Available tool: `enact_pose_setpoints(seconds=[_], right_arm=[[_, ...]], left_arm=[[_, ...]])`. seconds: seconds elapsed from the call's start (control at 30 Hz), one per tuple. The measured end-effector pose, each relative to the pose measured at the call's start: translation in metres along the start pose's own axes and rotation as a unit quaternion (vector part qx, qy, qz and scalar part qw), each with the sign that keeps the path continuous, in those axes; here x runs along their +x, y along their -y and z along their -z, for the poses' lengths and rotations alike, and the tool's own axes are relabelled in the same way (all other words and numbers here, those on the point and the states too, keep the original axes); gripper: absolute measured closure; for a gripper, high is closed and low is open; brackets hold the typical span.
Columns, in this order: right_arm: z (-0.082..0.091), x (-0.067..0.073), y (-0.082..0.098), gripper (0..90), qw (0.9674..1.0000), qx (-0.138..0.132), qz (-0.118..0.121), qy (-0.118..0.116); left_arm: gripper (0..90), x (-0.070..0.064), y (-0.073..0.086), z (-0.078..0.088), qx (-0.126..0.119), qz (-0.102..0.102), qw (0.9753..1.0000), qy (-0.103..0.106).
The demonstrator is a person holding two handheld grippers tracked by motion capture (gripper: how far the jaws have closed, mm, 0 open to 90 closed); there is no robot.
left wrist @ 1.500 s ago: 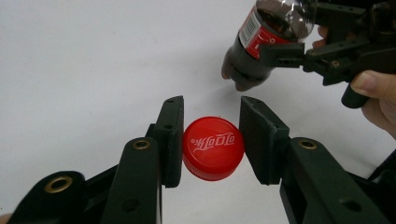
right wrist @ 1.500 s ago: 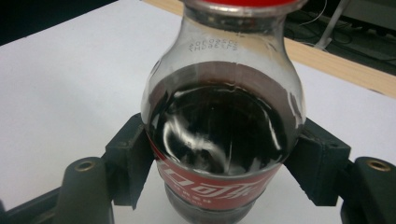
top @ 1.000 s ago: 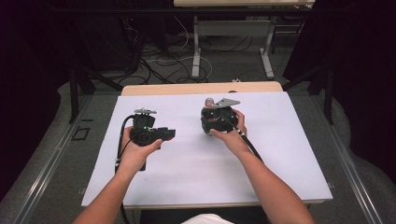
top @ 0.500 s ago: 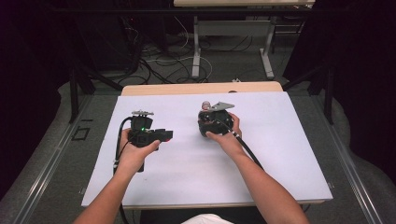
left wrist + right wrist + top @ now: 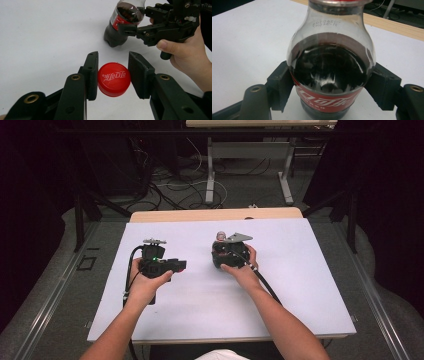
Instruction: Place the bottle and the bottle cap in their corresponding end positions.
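The cola bottle [image 5: 332,67], uncapped and part full of dark drink with a red label, stands upright on the white tabletop [image 5: 300,285], clamped between the right tongs [image 5: 130,29]. The left tongs [image 5: 113,77] pinch its red cap [image 5: 114,79].

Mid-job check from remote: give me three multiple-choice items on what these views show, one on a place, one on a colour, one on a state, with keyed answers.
1. Where is the cap?
A. On the bottle
B. Between the left tongs' jaws
C. On the floor

2. What colour is the cap?
A. Red
B. Blue
C. White

3. What do the right tongs grip?
A. Nothing
B. The cap
C. The bottle

Answers: 1 B, the left gripper view shows it there; 2 A, red with white script; 3 C, jaws press both its sides.
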State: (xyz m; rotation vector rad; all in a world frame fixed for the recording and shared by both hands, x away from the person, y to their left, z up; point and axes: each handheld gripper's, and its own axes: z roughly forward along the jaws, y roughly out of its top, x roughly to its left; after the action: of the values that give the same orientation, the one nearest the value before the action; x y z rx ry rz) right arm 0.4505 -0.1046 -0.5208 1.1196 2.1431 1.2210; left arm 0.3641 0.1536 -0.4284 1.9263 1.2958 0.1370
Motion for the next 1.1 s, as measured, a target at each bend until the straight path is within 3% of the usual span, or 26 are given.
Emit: enact_pose_setpoints(seconds=[0.07, 0.43, 0.57, 0.67, 0.7, 0.93, 1.1], right_arm=[[-0.001, 0.000, 0.001, 27.4, 1.0000, -0.008, -0.004, -0.001], [-0.004, -0.003, 0.007, 15.3, 0.9996, 0.003, -0.005, -0.029], [-0.003, -0.003, 0.012, 14.9, 0.9997, 0.020, 0.005, -0.015], [0.000, -0.005, 0.017, 14.6, 0.9996, 0.027, -0.005, -0.008], [0.001, -0.007, 0.017, 14.3, 0.9991, 0.042, -0.001, -0.001], [0.011, -0.013, 0.026, 4.2, 0.9993, 0.030, -0.011, 0.022], [0.020, -0.019, 0.033, 0.0, 0.9985, 0.042, -0.015, 0.031]], left_arm=[[62.1, -0.001, -0.001, -0.001, 0.004, -0.002, 1.0000, 0.002], [62.1, -0.008, -0.001, -0.018, 0.006, -0.010, 0.9999, 0.006], [62.1, -0.010, 0.002, -0.028, 0.011, -0.014, 0.9998, 0.003], [62.1, -0.011, 0.004, -0.035, 0.014, -0.016, 0.9998, 0.006], [62.1, -0.012, 0.005, -0.039, 0.016, -0.019, 0.9997, 0.007], [62.1, -0.019, 0.015, -0.065, 0.025, -0.039, 0.9988, 0.018], [62.1, -0.028, 0.022, -0.084, 0.035, -0.051, 0.9978, 0.024]])
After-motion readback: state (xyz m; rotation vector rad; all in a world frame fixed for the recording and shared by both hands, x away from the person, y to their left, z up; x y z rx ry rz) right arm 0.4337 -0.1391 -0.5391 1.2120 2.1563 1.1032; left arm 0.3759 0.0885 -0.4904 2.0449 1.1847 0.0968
